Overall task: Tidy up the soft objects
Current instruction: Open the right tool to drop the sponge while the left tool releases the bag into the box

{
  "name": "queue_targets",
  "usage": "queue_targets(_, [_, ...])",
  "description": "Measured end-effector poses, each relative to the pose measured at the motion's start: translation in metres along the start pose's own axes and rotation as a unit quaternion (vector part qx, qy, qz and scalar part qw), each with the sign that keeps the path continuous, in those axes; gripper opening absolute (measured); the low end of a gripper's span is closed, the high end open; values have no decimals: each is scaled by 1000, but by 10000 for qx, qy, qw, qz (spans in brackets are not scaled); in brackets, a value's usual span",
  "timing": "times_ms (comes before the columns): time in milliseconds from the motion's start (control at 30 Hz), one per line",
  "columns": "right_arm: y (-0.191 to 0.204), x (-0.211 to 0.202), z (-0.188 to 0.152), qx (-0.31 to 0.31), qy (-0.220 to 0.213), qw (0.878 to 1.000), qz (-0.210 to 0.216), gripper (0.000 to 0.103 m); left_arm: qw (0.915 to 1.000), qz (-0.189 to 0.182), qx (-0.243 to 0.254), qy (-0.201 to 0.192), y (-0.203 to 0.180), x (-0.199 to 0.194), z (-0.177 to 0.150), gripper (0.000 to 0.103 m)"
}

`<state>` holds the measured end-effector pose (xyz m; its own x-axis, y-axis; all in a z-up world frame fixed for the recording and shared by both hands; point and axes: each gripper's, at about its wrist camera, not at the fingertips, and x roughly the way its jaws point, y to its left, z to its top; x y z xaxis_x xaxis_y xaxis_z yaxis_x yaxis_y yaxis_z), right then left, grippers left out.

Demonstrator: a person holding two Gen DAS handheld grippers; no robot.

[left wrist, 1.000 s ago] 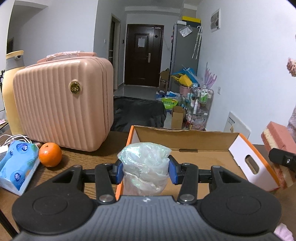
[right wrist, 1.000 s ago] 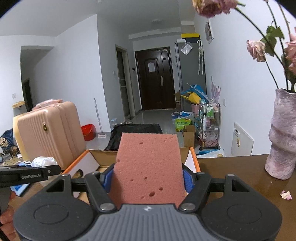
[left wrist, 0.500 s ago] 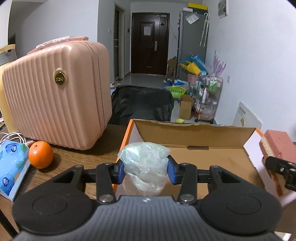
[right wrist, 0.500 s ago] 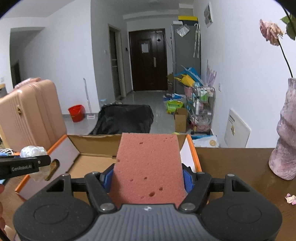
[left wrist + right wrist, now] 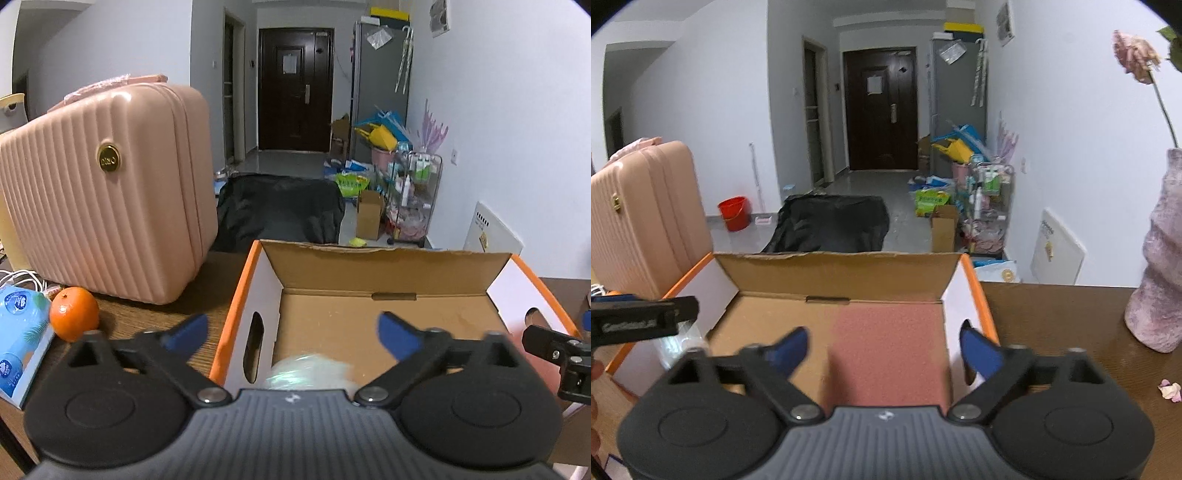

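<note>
Step in hand: release; both soft things look to be dropping into the open cardboard box with orange edges and white side flaps [image 5: 384,273], so each tool is best held still over the box until its load has fallen clear of the pads.
Left gripper [image 5: 291,330]: jaws opening, blue pads spread wide, nothing pressed between them.
Crumpled clear plastic bag [image 5: 310,373]: blurred, low between the left gripper's arms and just ahead of its body, at the near left of the box floor beside the flap with the hand slot; free of both pads.
Right gripper [image 5: 882,345]: jaws opening, blue pads well apart, gripping nothing.
Pink rectangular sponge [image 5: 890,354]: blurred, between the right gripper's pads but touching neither as far as can be seen; it lies along the right half of the box floor, its far edge near the back wall.
How to do it well: withdraw each tool up and backward, not sideways; the flaps stand close to the outer pads and a snag would likely shift the light box.
Risk: the bag is springy and may unfold upward toward the fingers.
Dark wooden table [image 5: 1063,317]: bears the box.
Round orange fruit [image 5: 74,319]: left of the box.
Ribbed pink hard-shell case [image 5: 107,199]: behind the fruit, apart from the box.
</note>
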<state>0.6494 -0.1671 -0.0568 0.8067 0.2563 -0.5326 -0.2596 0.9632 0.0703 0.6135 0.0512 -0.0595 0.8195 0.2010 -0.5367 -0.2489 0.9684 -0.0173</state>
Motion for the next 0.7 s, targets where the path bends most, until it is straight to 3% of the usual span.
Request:
queue_targets(333, [-10,-8,1,183,-67,9998,-48,103,9998,-97,-170,73,8,-2,2,103])
queue_targets(700, [-11,-27,-3,204,-131,9997,-37,103,9997,-188,-113,-118,5,-27,-3,103])
